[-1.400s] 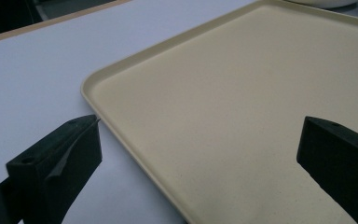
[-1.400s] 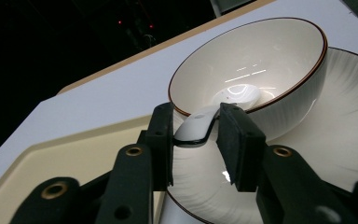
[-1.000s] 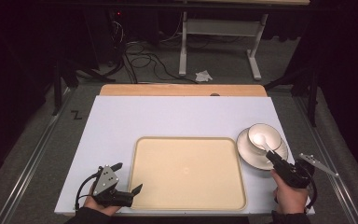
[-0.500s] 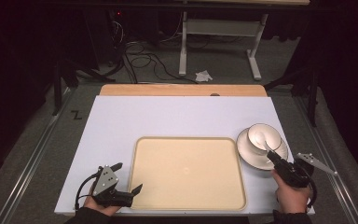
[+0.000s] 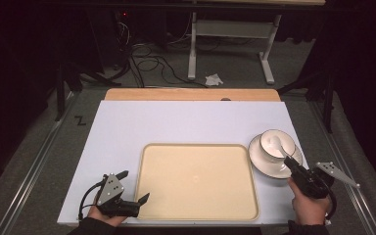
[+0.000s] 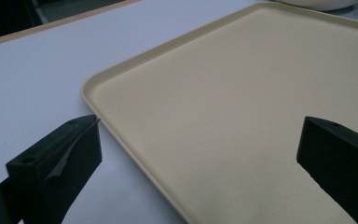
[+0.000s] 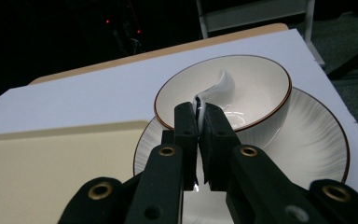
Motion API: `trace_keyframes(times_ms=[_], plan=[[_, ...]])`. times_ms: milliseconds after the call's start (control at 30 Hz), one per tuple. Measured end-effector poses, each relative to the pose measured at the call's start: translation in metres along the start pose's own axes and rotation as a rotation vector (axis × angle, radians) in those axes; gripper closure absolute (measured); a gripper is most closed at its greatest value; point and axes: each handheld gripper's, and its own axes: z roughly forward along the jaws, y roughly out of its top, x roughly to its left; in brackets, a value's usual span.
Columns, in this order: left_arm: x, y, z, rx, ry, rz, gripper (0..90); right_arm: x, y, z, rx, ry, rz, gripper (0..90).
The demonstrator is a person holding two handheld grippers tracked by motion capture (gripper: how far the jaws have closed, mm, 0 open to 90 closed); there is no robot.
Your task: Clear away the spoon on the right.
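Note:
A white bowl (image 7: 261, 79) with a brown rim sits on a matching saucer (image 7: 317, 140) at the table's right. A white spoon (image 7: 219, 86) lies in the bowl with its handle over the near rim. My right gripper (image 7: 199, 112) is shut on that handle; from above the gripper (image 5: 290, 161) reaches over the saucer (image 5: 262, 164) toward the bowl (image 5: 269, 142). A bare cream tray (image 5: 198, 181) lies in the middle. My left gripper (image 5: 133, 186) rests at its front left corner, open. Its jaws (image 6: 200, 126) straddle the tray's edge (image 6: 91, 88) without touching it.
The tray and saucer sit on a white board (image 5: 176, 122) with a wooden strip (image 5: 191, 94) along its far edge. Beyond it are a dark floor with cables and a white desk frame (image 5: 230, 39). Metal rails run along both sides.

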Motion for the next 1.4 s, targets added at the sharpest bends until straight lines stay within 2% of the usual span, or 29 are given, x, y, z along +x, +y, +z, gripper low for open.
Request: trace_keyframes(times_ms=[300, 533, 667, 800, 900, 1100, 1300, 1400], plan=[[0.0, 0.0, 0.0, -0.002, -0.001, -0.001, 0.5, 0.008, 0.004, -0.005, -0.033, 0.01, -0.074, 88.0], [0.001, 0.0, 0.0, -0.004, -0.001, -0.003, 0.5, 0.011, 0.007, -0.011, -0.061, 0.012, -0.096, 88.0], [0.001, 0.0, 0.0, -0.003, 0.0, -0.002, 0.4, 0.014, 0.011, -0.015, -0.079, 0.028, -0.11, 88.1], [0.001, 0.0, 0.0, 0.0, 0.0, -0.002, 0.4, 0.022, 0.013, -0.02, -0.093, 0.047, -0.126, 88.1], [0.001, 0.0, 0.0, -0.001, 0.0, -0.004, 0.4, 0.032, 0.014, -0.025, -0.103, 0.077, -0.158, 88.0], [0.001, 0.0, 0.0, -0.001, 0.002, -0.003, 0.5, 0.045, 0.013, -0.025, -0.098, 0.118, -0.182, 88.1], [0.001, 0.0, 0.0, -0.004, 0.0, -0.003, 0.4, 0.066, 0.005, -0.018, -0.067, 0.184, -0.207, 88.0], [0.001, 0.0, 0.0, -0.004, 0.0, -0.003, 0.5, 0.072, 0.003, -0.015, -0.055, 0.2, -0.216, 88.0]])
